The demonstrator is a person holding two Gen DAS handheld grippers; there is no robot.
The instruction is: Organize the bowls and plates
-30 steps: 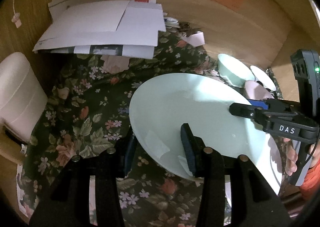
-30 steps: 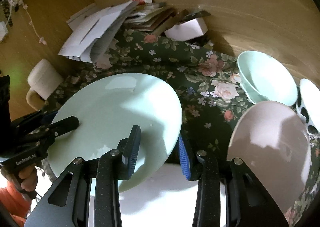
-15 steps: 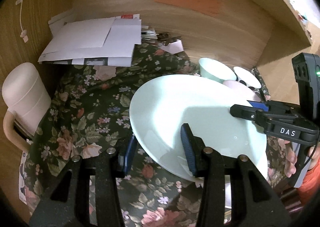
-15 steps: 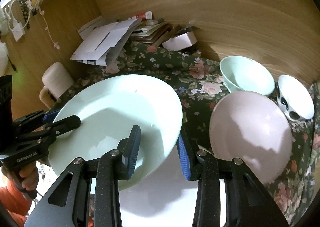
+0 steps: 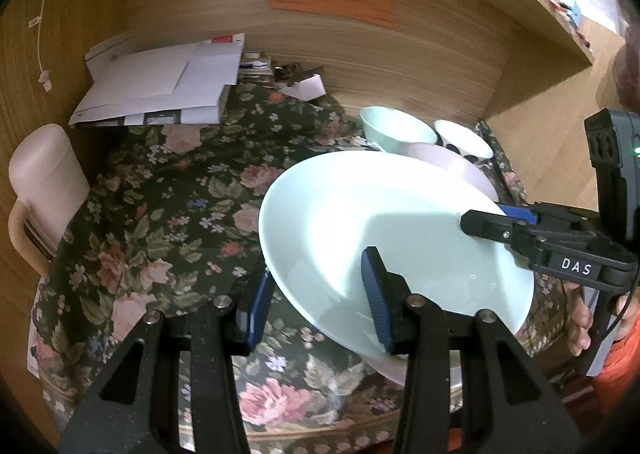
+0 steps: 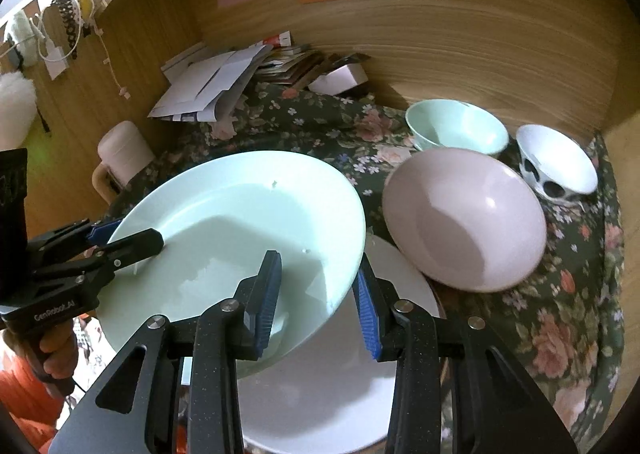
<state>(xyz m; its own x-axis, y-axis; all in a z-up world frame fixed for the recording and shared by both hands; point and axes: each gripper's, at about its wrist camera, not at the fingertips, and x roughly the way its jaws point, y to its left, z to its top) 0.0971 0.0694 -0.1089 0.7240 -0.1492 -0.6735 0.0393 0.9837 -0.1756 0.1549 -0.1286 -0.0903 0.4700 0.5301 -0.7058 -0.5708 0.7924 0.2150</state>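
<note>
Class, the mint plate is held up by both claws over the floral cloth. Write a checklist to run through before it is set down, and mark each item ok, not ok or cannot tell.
1. Left claw straddles the mint plate rim: ok.
2. Right claw straddles the opposite rim: ok.
3. Pads pressing firmly enough: cannot tell.
4. Plate level: not ok, it tilts.
5. White plate underneath bare for stacking: ok where it shows.
6. Pink bowl apart from the mint plate: ok.
</note>
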